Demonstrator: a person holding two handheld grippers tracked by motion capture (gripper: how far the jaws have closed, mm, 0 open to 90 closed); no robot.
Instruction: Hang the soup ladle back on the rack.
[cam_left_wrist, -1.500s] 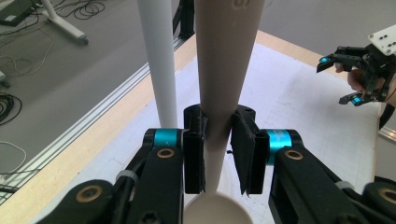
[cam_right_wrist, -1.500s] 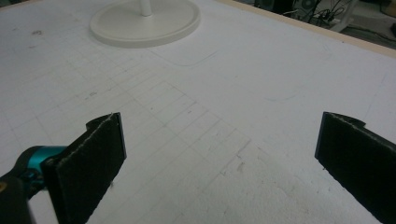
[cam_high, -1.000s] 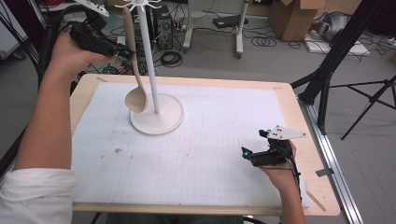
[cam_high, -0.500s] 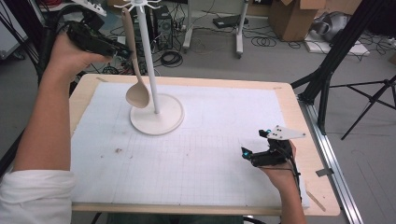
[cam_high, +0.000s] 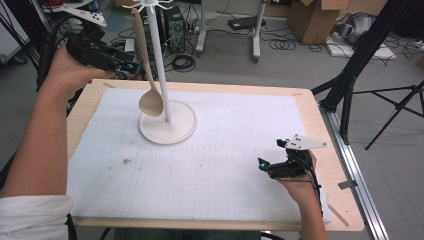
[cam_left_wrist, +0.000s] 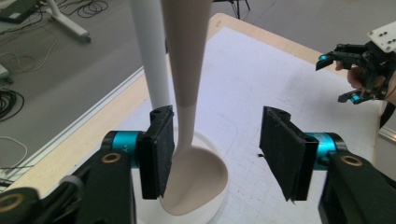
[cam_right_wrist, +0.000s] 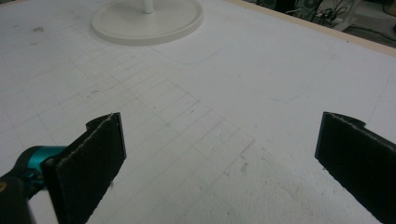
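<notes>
Your left gripper (cam_left_wrist: 215, 158) has just been opening, its pads spread beside the beige spoon (cam_high: 146, 75), which is hanging from the white rack (cam_high: 161, 70). Your right gripper (cam_high: 272, 160) is resting wide open over the white mat (cam_high: 225, 165), well apart.

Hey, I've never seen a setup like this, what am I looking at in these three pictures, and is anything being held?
A person works at a table, holding a two-jawed tool in each hand. One picture looks down from above; the other two come from cameras riding on each tool, looking along its black jaws. On the white mat stands a white rack with a beige spoon hanging from its top. The left tool has just been opening: its jaws stand apart around the spoon, one pad close beside the handle, not clamping it. The right tool rests open near the mat, holding nothing.
</notes>
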